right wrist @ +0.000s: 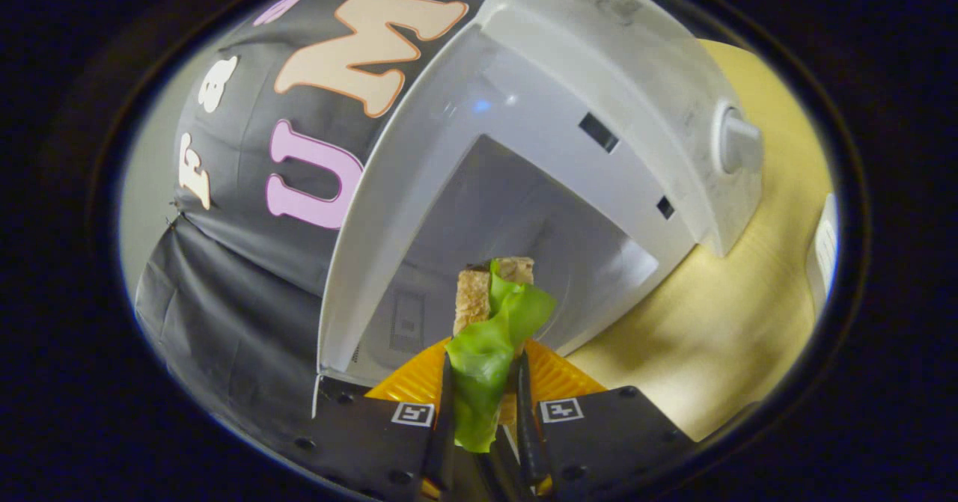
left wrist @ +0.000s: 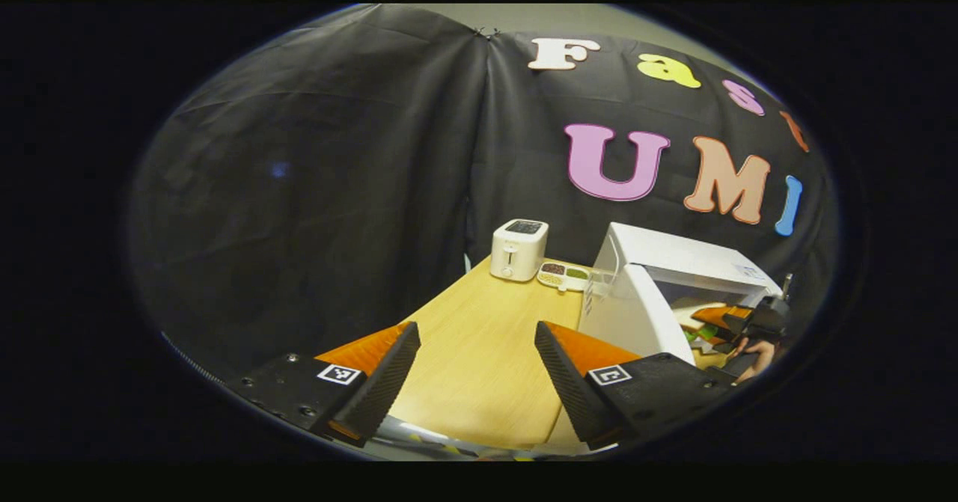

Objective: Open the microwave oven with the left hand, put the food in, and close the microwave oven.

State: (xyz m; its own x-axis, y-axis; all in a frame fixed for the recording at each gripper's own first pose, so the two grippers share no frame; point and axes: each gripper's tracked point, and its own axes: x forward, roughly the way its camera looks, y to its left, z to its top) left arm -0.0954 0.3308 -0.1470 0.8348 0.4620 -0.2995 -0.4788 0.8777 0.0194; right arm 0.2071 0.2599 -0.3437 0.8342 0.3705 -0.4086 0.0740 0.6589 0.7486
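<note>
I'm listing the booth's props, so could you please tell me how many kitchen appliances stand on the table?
2: a white toaster at the table's far end by the cloth wall, and a white microwave oven to its right with its door open. Others may lie outside these views.

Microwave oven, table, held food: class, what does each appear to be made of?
Microwave oven: apparently white plastic, smooth with a soft sheen. Table: pale wood or wood-look laminate, showing faint grain. Food in the right gripper: grainy bread with glossy green lettuce, possibly imitation.

White microwave (right wrist: 599,75), green-and-tan sandwich (right wrist: 494,322), yellow wood-grain table (left wrist: 486,337).
</note>
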